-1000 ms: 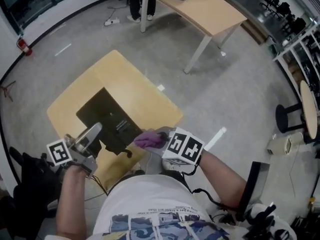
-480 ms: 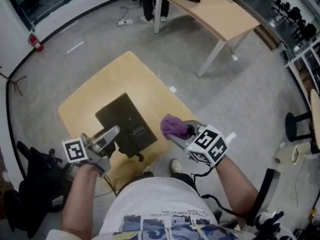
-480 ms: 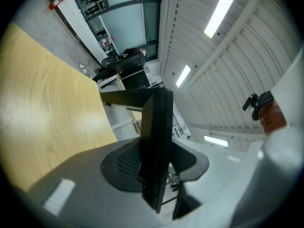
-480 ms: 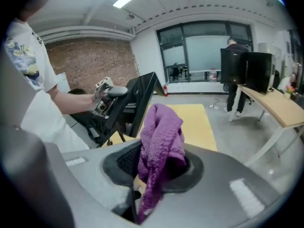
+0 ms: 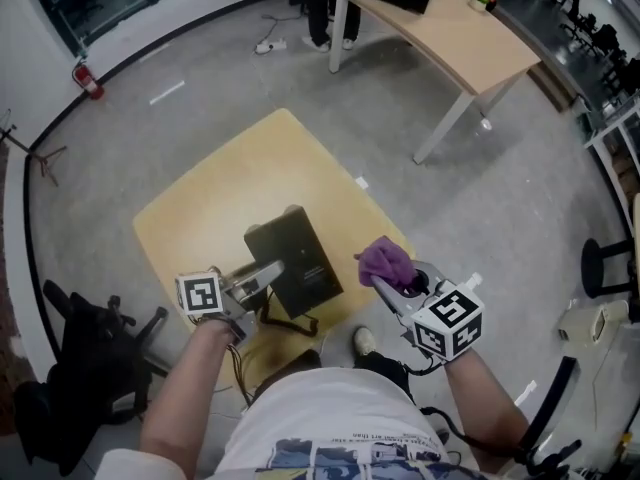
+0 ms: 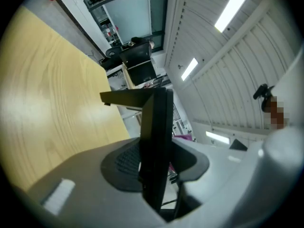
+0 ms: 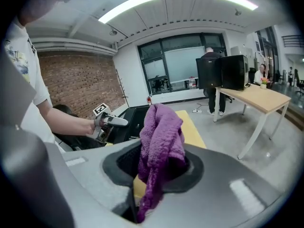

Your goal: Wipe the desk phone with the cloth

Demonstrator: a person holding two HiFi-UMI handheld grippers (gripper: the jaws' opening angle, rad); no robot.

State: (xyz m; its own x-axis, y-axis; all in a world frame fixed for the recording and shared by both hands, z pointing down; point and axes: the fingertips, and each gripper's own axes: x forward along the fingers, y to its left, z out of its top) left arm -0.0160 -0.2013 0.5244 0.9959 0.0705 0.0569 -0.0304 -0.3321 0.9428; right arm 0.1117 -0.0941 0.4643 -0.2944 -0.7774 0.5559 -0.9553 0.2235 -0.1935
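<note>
The left gripper (image 6: 154,167) has its jaws clamped on the thin black edge of the desk phone (image 6: 159,122), which is seen edge-on and stands up between the pads. The pale wooden desk (image 6: 52,94) fills the left. A sliver of purple cloth (image 6: 183,137) shows just right of the phone.

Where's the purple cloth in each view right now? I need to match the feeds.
Head view: the purple cloth is right of centre, held in the right gripper's jaws, beside the desk phone.
Left gripper view: only a purple sliver, probably the cloth, just right of the desk phone.
Right gripper view: the cloth is at centre, bunched between the jaws.
Shared landmark: the small wooden table.
</note>
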